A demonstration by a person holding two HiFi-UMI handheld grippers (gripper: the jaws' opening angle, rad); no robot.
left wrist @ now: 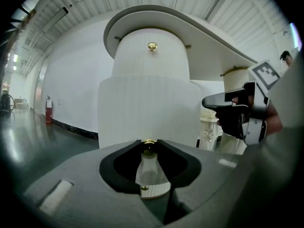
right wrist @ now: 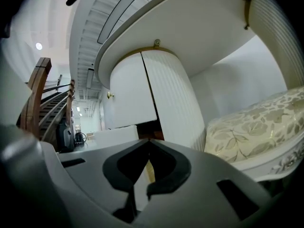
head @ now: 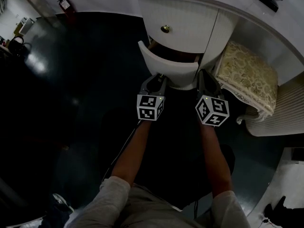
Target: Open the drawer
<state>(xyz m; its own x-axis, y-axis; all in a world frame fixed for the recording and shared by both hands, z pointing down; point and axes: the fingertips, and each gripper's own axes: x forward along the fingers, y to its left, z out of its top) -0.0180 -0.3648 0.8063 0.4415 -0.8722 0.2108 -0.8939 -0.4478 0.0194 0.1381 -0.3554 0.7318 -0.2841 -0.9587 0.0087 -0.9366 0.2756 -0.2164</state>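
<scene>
Drawer point(head: 172, 69), curved, white and finely ribbed, juts out of the rounded cabinet point(head: 223, 32). Left gripper point(left wrist: 149, 145) clamps its small round brass knob point(left wrist: 149, 142); right gripper point(right wrist: 149, 143), jaws together on nothing, hovers near a floral-cushioned stool point(head: 249, 75).

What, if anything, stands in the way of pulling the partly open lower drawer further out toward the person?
Nothing visible does. The left gripper has its jaws on the lower drawer's gold knob, with only dark floor in front of it. The right gripper, jaws together, hangs beside the drawer's right end, not before it.
</scene>
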